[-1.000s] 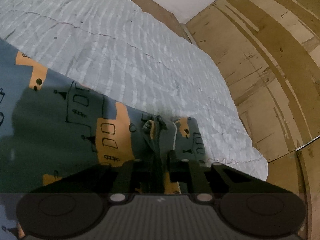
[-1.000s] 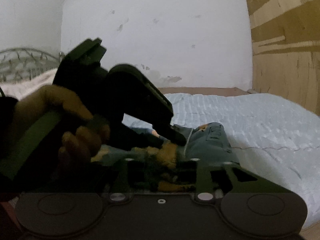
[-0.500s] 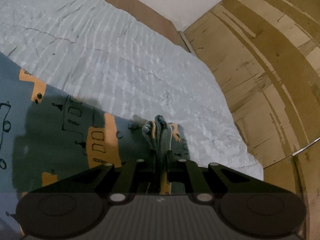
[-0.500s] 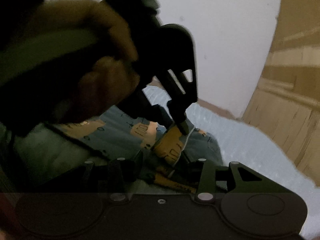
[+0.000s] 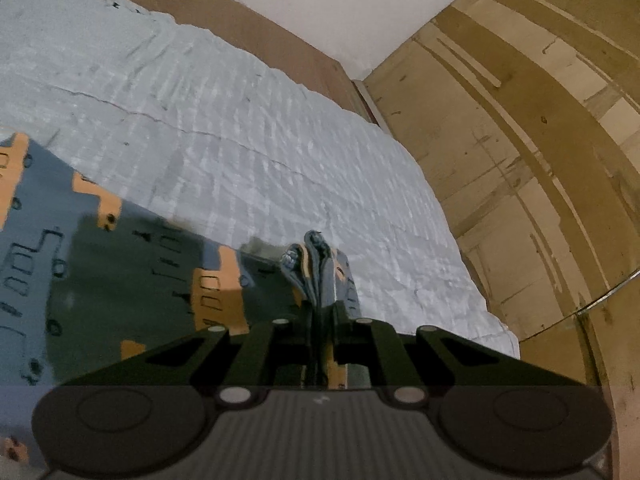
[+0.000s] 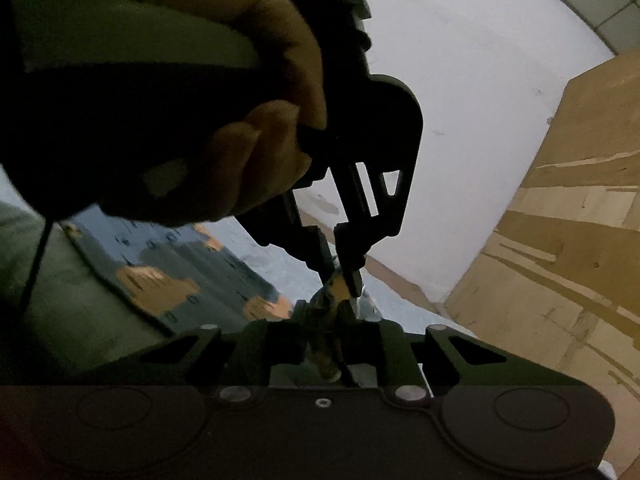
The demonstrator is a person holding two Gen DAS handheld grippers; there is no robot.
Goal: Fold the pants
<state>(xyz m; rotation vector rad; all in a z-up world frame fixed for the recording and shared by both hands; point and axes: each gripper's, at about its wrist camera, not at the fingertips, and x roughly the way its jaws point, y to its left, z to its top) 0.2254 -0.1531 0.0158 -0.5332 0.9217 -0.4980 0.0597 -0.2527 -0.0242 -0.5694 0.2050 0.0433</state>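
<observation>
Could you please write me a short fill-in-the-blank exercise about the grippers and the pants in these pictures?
1. The left gripper is shut on a bunched ____ of the grey-blue, orange-printed pants.
2. The pants lie on a pale, quilted ____.
3. The right gripper pinches the ____ too, beside the left gripper's black fingers.

Missing words: edge; mattress; pants

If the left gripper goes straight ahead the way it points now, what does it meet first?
Probably the pale blue bedcover. The left gripper, shut on a bunched edge of the pants, points down and forward over it; beyond lies the brown bed edge, then the wall. Depth is unclear.
</observation>
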